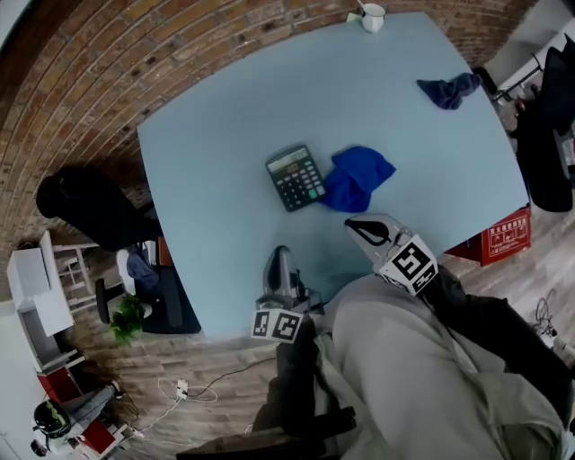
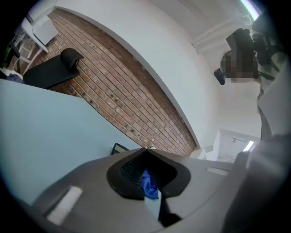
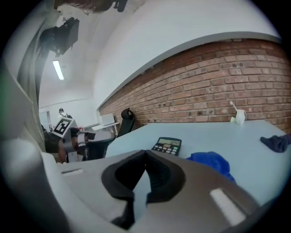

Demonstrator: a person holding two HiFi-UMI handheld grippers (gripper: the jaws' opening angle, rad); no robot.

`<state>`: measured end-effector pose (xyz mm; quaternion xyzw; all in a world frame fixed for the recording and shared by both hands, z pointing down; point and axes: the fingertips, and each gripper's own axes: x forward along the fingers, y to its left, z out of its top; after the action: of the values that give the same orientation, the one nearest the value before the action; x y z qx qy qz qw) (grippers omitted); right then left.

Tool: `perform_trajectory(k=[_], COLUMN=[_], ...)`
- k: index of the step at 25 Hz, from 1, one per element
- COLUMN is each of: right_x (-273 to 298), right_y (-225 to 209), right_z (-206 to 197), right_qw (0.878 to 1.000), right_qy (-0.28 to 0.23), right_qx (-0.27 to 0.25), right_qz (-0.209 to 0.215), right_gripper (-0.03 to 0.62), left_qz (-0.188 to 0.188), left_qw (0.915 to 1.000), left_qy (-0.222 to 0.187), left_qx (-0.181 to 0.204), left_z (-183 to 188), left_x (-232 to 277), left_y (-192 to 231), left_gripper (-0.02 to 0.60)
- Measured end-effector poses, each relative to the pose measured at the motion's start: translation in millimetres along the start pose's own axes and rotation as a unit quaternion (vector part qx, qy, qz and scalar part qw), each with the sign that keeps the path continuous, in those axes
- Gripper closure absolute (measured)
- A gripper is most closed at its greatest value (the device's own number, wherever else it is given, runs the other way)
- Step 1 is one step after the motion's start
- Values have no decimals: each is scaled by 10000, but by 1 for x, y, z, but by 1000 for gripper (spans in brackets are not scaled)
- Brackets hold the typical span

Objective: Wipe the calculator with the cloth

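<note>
Table [image 1: 225, 108] w/ calc [image 1: 296, 177], brick wall [image 1: 108, 54] behind

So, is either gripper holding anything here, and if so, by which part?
Nothing is held. The left gripper and right gripper are both shut and empty; the blue cloth lies on the table beside the calculator.

Table [image 1: 234, 117]: calculator [image 1: 296, 177], cloth [image 1: 358, 177], rag [image 1: 447, 91], cup [image 1: 372, 16]
</note>
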<state>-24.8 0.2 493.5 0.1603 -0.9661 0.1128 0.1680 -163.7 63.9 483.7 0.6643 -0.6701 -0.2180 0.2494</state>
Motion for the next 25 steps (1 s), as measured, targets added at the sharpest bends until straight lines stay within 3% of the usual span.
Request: perform_trajectory(k=[3,15,25], right_x=[-6,-4,5], right_y=[8,5,17], right_z=[-7,-23,-29], right_qw=[9997,9991,9977], right_qy=[161,404,598], right_qx=[14,123,-43], right_qz=[185,86,310], right_gripper=[592,592,592], left_qz=[-67,2,83], left_qw=[9999,9987,9973], left_qy=[48,248,246], left_qx=[-109,-437,-686], left_z=[-5,-20,-23], left_x=[4,6,3], left_y=[-4,7,15], left_gripper=[578,578,578])
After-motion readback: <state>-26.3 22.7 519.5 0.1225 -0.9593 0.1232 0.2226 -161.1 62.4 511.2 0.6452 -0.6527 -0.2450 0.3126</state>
